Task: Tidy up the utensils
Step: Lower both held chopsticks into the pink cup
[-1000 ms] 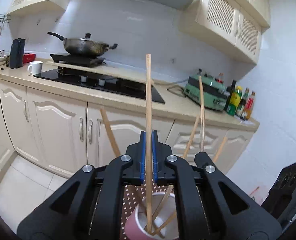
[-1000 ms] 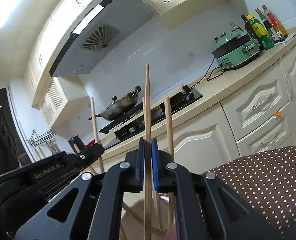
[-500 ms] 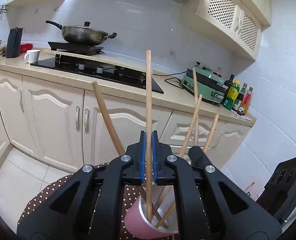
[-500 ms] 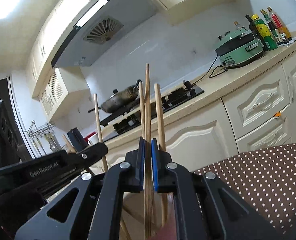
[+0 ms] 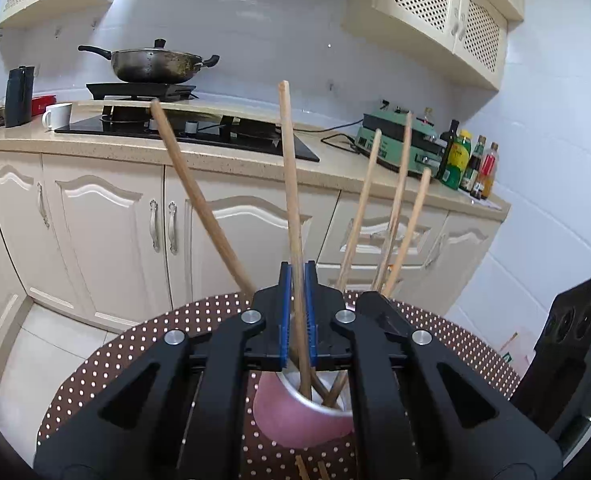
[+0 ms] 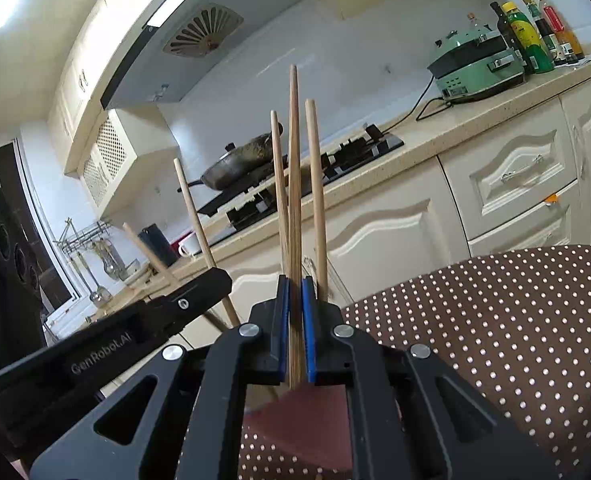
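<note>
— Movement noted? 
— Both grippers descended; the left gripper (image 5: 298, 312) carried its chopstick (image 5: 291, 200) deeper into the pink cup (image 5: 295, 420). 
— The right gripper (image 6: 295, 320)? 
— Lowered likewise, apparently; its chopstick's tip was hidden.

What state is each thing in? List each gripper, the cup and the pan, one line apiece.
Left gripper: shut on an upright chopstick whose lower end is inside the cup.
Right gripper: shut on another chopstick.
Pink cup: upright, holding several leaning chopsticks.
Pan: lidded, on the stove.
</note>
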### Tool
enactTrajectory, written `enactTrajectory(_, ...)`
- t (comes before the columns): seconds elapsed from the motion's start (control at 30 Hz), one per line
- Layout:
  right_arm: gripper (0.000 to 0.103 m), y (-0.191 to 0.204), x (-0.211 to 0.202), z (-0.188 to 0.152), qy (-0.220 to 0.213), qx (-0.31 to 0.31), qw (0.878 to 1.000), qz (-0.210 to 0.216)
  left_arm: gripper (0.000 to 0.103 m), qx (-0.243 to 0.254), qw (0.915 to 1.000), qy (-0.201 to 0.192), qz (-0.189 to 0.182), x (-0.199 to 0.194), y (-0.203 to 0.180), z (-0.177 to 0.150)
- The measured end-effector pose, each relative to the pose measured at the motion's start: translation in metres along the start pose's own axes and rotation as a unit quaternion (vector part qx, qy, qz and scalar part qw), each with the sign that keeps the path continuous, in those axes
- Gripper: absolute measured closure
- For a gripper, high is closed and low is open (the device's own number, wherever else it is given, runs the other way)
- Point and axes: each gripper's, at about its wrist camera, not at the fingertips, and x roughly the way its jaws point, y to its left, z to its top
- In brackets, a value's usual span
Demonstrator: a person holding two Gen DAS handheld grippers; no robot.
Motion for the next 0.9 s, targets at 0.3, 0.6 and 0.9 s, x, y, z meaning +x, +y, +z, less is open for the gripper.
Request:
enactTrajectory(0.3, 0.097, 0.002, -0.007, 0.001, 0.035, -0.024, 0.999, 0.003, 0.096, 0.008, 0.9997, 0.021, 0.004, -0.004, -0.004, -0.015)
enactTrajectory(0.6, 0.088, 0.014, -0.007, 0.011, 0.105, -0.037, 0.994, -0.014, 0.095, 0.023, 0.9985, 0.046, 0.02, -0.014, -0.007, -0.005)
enactTrajectory(0.9, 0.068, 0.022, -0.019, 0.022, 0.148, -0.038, 0.987, -0.043, 0.095, 0.024, 0.9955, 0.084, 0.037, -0.027, -0.005, 0.008)
